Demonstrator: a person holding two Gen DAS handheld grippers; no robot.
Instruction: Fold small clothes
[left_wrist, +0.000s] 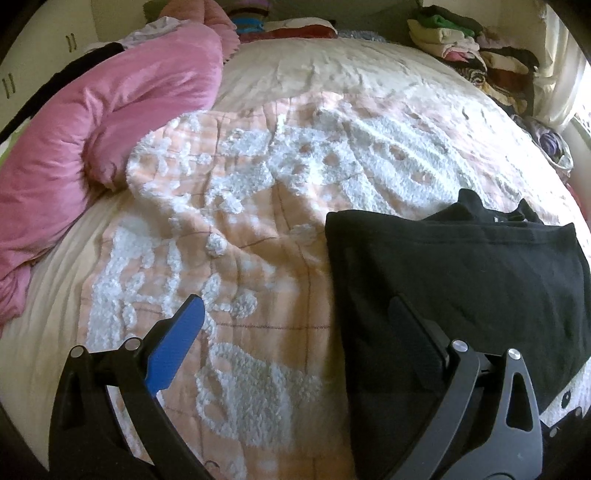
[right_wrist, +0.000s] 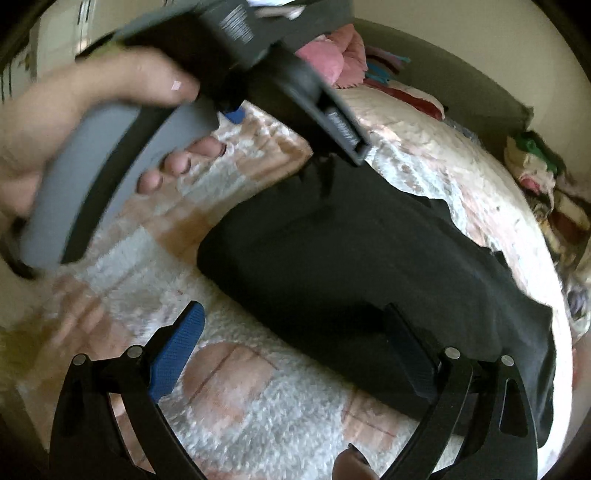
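Two open grippers, left (left_wrist: 295, 317), right (right_wrist: 291, 325), one black garment (left_wrist: 461, 280), seemingly folded

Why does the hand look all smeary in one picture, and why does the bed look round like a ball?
Right wrist view: the hand holding the left gripper is smeared by motion blur. Left wrist view: sharp, but the fisheye lens bulges the bedspread; the black garment shows little detail; bright light at the right edge.
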